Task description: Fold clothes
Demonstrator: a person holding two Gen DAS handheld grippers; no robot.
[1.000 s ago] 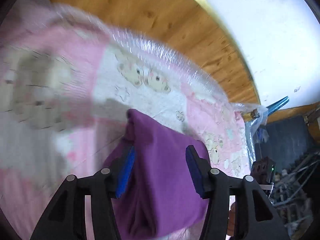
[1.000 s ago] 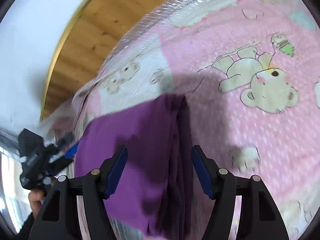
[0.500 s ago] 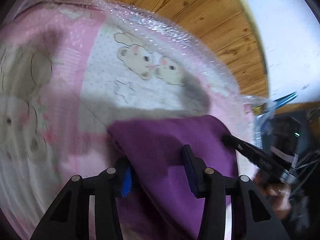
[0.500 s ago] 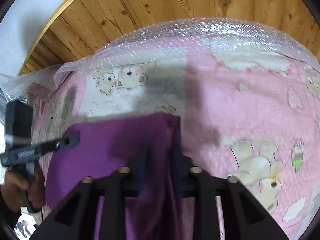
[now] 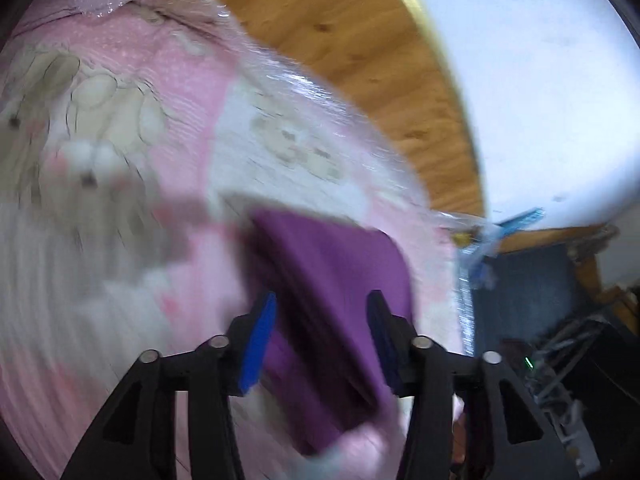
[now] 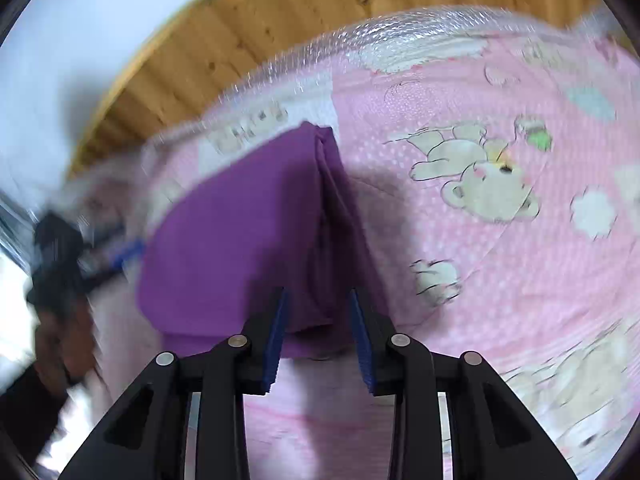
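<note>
We count 1 purple garment [image 6: 240, 220], folded, lying on the pink bear-print blanket [image 6: 500, 280] w/ wide bare blanket to its right. Left gripper [image 5: 320, 332] hovers over it, jaws apart, gripping nothing; view blurred. Right gripper [image 6: 318, 332] sits at its near edge, jaws parted, fold ridge between them.

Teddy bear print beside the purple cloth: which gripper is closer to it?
Right. The right gripper is just beside the bear; the left gripper is across the purple cloth.
</note>
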